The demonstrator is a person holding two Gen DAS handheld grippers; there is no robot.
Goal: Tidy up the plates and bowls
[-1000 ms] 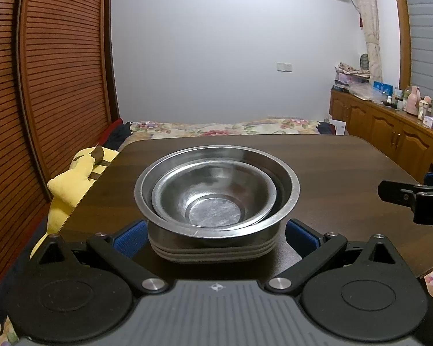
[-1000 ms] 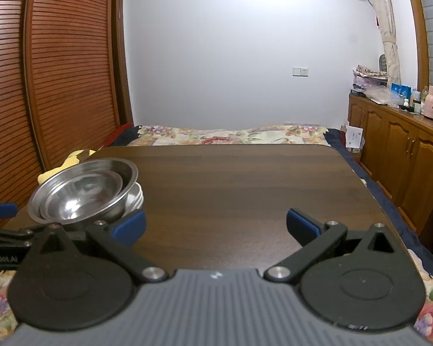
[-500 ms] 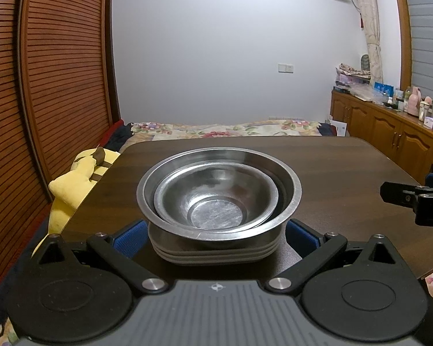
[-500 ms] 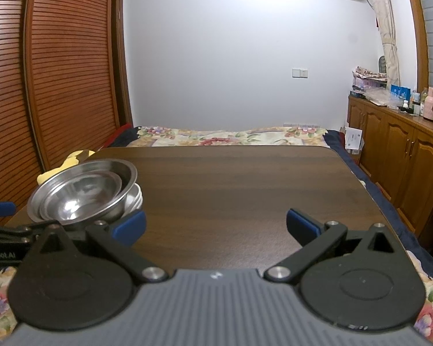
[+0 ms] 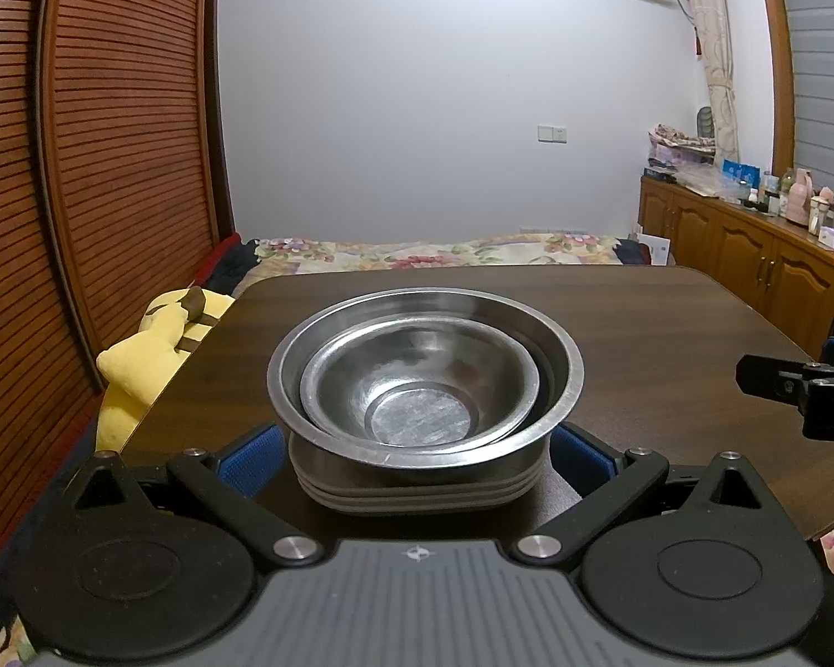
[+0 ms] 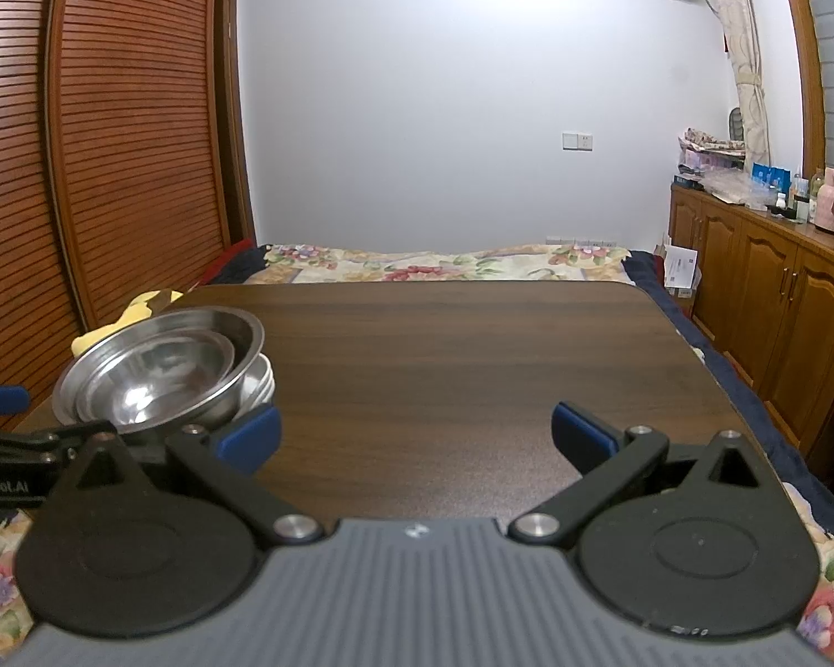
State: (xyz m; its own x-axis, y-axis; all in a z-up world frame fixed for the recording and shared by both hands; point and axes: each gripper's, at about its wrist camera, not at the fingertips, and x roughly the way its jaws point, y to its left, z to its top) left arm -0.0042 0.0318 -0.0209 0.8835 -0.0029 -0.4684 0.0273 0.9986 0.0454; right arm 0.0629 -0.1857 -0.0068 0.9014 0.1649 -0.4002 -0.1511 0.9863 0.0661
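Observation:
A large steel bowl (image 5: 417, 305) holds a smaller steel bowl (image 5: 422, 389), and both rest on a stack of grey plates (image 5: 417, 492) on the dark wooden table (image 5: 667, 333). My left gripper (image 5: 417, 456) is open, its blue pads flanking the stack close on either side. In the right wrist view the same bowls (image 6: 155, 378) and plates (image 6: 264, 383) sit at the table's left edge. My right gripper (image 6: 417, 436) is open over bare table (image 6: 445, 344), to the right of the stack, with nothing between its fingers.
A yellow plush toy (image 5: 150, 356) lies off the table's left edge beside slatted wooden doors (image 5: 111, 167). A flowered bed (image 5: 433, 250) lies beyond the table's far edge. Wooden cabinets (image 5: 750, 255) with bottles on top line the right wall.
Almost nothing has changed. Both views drift very slightly; the stack stays put and both grippers stay open.

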